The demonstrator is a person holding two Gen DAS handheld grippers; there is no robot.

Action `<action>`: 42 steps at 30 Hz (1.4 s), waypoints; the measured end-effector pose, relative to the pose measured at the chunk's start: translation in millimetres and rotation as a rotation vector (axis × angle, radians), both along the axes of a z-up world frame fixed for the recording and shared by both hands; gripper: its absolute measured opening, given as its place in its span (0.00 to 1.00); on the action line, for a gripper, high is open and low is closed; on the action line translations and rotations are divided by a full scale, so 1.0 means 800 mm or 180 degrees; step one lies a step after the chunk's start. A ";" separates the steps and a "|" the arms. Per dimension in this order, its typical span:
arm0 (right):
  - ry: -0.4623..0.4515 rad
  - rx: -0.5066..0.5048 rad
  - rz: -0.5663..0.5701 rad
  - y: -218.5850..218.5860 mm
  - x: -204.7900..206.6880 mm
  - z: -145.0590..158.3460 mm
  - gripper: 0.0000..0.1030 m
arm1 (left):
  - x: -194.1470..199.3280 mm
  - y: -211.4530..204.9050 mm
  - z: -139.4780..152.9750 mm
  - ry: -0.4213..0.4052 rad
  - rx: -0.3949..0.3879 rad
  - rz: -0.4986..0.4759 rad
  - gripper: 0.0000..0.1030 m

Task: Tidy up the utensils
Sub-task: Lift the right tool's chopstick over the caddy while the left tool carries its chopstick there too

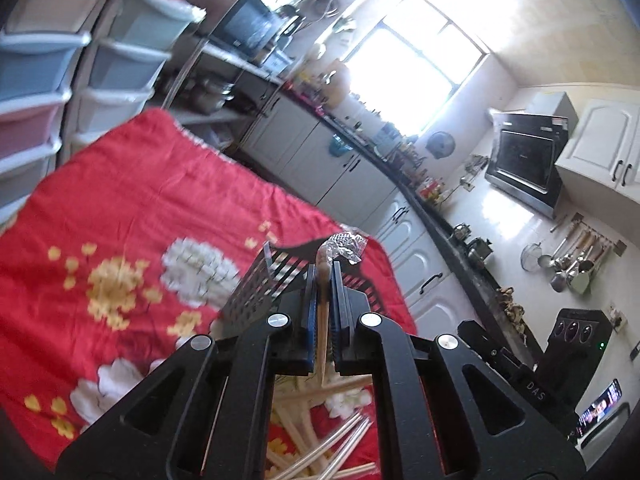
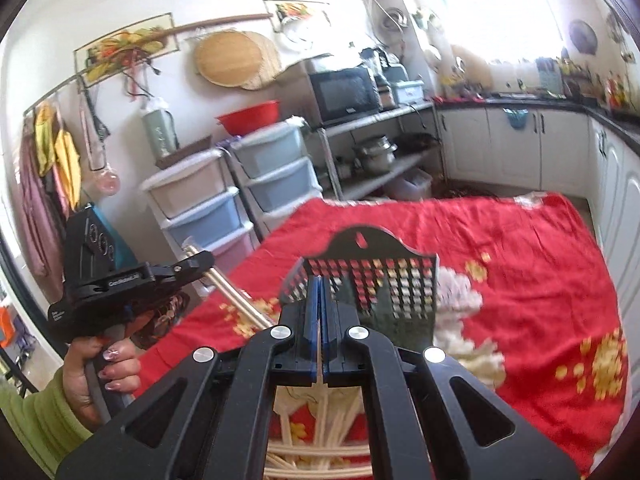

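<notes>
Both grippers tilt slightly downward over the red cloth (image 2: 520,240): left gripper (image 1: 325,280) pinches chopsticks (image 1: 323,320), right gripper (image 2: 320,292) clamps a thin stick (image 2: 319,344), its tip hidden; black basket (image 2: 380,276) just ahead

A red flowered cloth (image 2: 500,248) covers the table. Behind it stand pastel plastic drawers (image 2: 208,216), a microwave (image 2: 345,92) on a metal shelf, and a red basin (image 2: 249,117).

Bright window (image 1: 420,64) glare washes out the kitchen; motion blur, fisheye-warped edges.
</notes>
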State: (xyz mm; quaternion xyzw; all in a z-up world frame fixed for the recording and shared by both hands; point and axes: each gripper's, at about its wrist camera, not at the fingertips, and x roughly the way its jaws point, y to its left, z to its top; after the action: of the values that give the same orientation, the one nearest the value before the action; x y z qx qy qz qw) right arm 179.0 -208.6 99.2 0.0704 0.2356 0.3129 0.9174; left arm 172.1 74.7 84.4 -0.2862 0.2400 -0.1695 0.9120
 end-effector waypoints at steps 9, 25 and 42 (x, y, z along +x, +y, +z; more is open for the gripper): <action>-0.0337 0.0089 0.0018 -0.006 -0.006 0.063 0.01 | 0.004 -0.007 0.064 -0.0346 0.0057 -0.0025 0.03; -0.0543 0.0221 -0.0329 -0.034 0.036 0.113 0.01 | 0.054 -0.035 0.100 -0.0500 0.0060 -0.0018 0.03; -0.0191 0.0293 -0.0395 -0.032 0.077 0.074 0.01 | 0.088 -0.059 0.058 -0.0253 0.0133 -0.0106 0.03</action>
State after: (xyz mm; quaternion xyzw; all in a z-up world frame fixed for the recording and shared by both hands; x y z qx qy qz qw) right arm 240.4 -233.9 158.5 0.1176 0.1885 0.2678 0.9375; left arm 242.2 27.3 131.0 -0.2560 0.2117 -0.1909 0.9237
